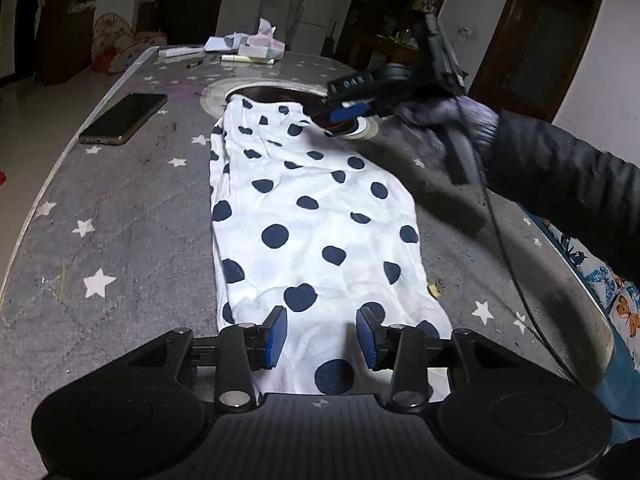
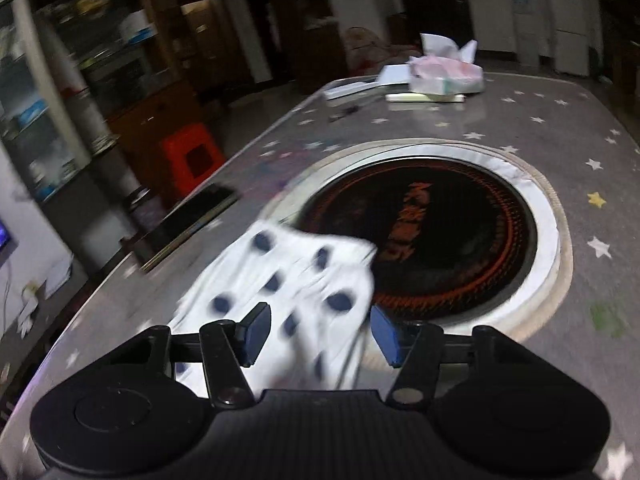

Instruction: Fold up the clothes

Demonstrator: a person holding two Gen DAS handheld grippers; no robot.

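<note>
Lying flat along the bench [image 1: 120, 216], spotted cloth [image 1: 316, 216]; left claw [image 1: 322, 338] and right claw [image 2: 320, 330] both gaping, gripping nothing, straddling opposite ends.

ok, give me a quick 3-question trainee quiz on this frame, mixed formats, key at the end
1. True or false: the left gripper is shut on the polka-dot garment.
2. Multiple choice: the far end of the garment lies partly over which thing? A) the phone B) the round cooktop inset C) the tissue pack
3. Fill in: the grey table cover is printed with ____.

Key: 1 false, its jaws stand open over the near end. 2 B. 3 stars.
</note>
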